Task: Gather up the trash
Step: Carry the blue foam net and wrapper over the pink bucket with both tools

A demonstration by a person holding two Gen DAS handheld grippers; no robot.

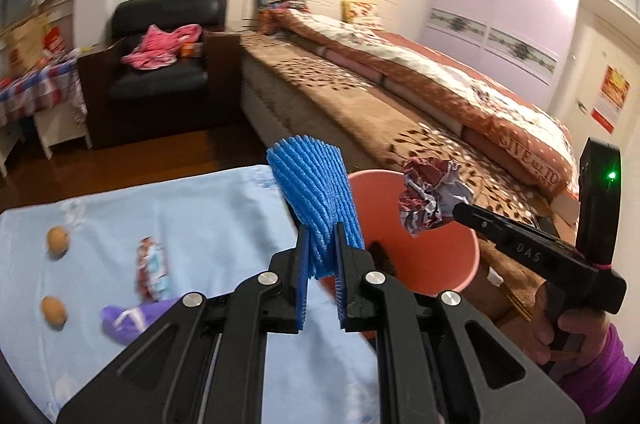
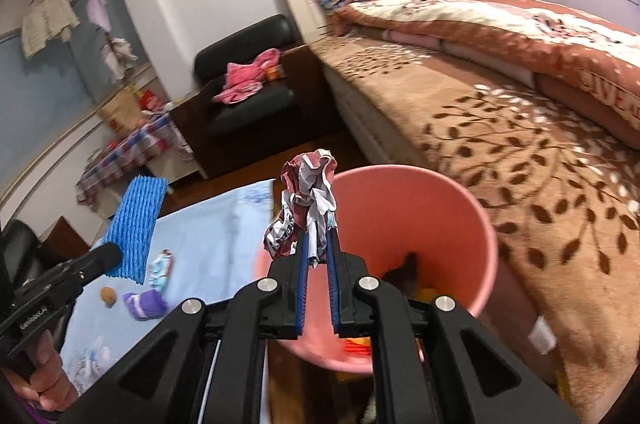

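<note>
My left gripper [image 1: 322,230] is shut on a blue foam net sleeve [image 1: 314,192], held upright at the near rim of the pink bin [image 1: 460,264]. From the right, my right gripper [image 1: 456,210] holds a crumpled red-and-white wrapper [image 1: 430,198] over the bin's mouth. In the right wrist view the right gripper [image 2: 318,238] is shut on that crumpled wrapper [image 2: 308,200] at the left rim of the pink bin [image 2: 472,224], which has some rubbish at its bottom. The blue foam sleeve [image 2: 136,228] hangs from the left gripper at the left.
A light blue cloth [image 1: 180,224] covers the table, bearing two brown nuts [image 1: 58,238], a flat snack wrapper [image 1: 152,270] and a purple rolled item [image 1: 128,318]. A bed with a brown leaf-patterned cover [image 2: 520,152] runs along the right. A black armchair [image 1: 160,64] stands behind.
</note>
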